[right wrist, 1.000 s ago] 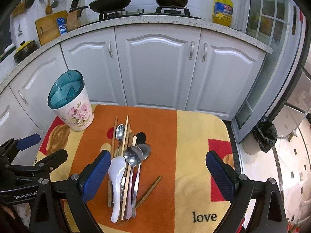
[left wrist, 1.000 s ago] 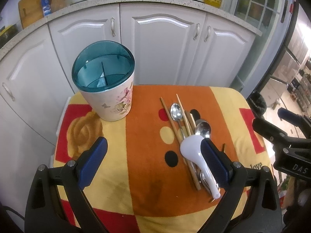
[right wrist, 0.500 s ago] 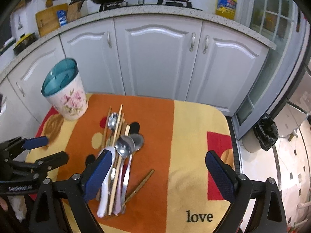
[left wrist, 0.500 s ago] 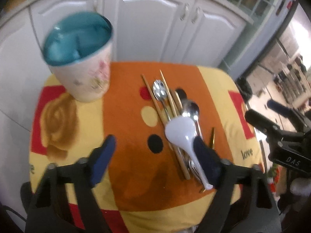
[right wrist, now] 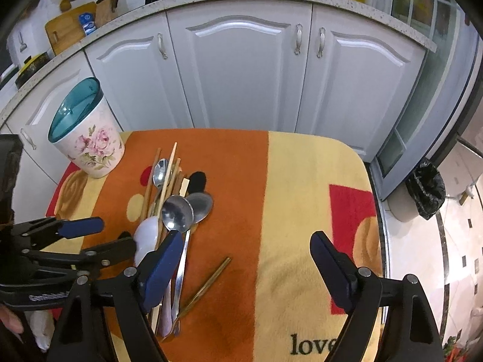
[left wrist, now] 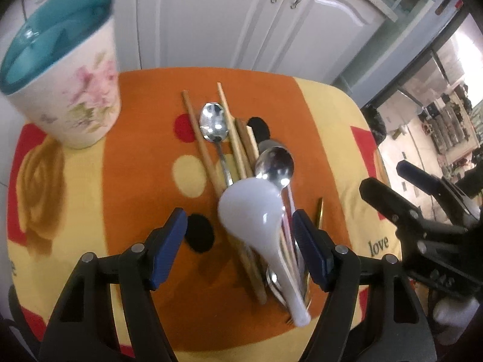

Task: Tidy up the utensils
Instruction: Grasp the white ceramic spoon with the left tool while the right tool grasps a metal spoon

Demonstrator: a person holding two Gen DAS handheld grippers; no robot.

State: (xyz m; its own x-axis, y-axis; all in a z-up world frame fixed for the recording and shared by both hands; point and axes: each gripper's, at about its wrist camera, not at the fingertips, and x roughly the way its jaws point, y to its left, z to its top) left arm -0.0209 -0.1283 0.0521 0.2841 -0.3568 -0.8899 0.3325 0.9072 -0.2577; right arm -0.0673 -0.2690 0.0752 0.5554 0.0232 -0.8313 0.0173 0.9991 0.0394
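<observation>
A pile of utensils lies on the orange and yellow cloth (left wrist: 145, 138): a white ceramic spoon (left wrist: 256, 220), metal spoons (left wrist: 274, 166), wooden chopsticks (left wrist: 202, 141). My left gripper (left wrist: 240, 244) is open, low over the pile, its jaws on either side of the white spoon's bowl. A floral holder with a teal rim (left wrist: 66, 69) stands at the far left. My right gripper (right wrist: 246, 259) is open and empty above the cloth, right of the pile (right wrist: 172, 211). The holder (right wrist: 86, 132) and left gripper (right wrist: 90, 235) show in the right wrist view.
White kitchen cabinets (right wrist: 241, 75) stand behind the small table. A single brass chopstick (right wrist: 205, 286) lies apart, right of the pile. A black bin bag (right wrist: 425, 190) sits on the floor at the right. The table edges drop off on all sides.
My left gripper has moved forward and down to the pile, now straddling the white spoon. My right gripper has drifted slightly closer to the table. Both stay open.
</observation>
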